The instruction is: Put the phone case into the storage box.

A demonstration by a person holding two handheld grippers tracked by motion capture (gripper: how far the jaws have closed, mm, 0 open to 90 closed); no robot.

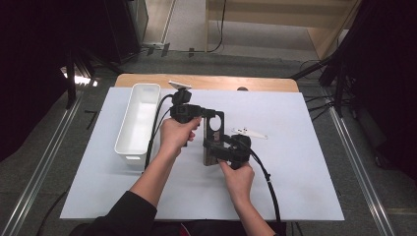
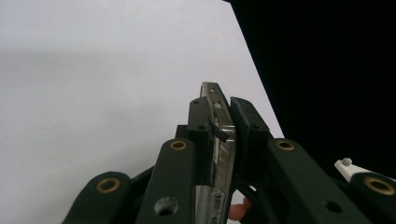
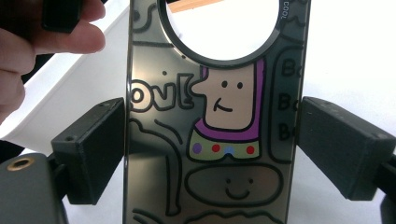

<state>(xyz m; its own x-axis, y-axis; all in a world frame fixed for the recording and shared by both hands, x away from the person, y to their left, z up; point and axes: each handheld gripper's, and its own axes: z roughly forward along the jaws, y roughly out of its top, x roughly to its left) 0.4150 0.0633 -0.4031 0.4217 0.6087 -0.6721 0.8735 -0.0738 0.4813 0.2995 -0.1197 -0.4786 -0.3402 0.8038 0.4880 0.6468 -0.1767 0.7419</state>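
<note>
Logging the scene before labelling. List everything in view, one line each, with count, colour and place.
Cartoon-printed phone case with round camera hole: one, dark with purple and tan figures, held upright at mat centre, pinched by both grippers.
White plastic bin: one, mat's left side.
Small white flat piece: one, on mat right of case.
White mat: one, covering wooden table.
Left gripper: black, clamping the case's edge.
Right gripper: black, jaws against the case's sides.

A dark cartoon-printed phone case [image 3: 219, 135] with a round camera cutout stands upright above the white mat [image 1: 295, 177].
</note>
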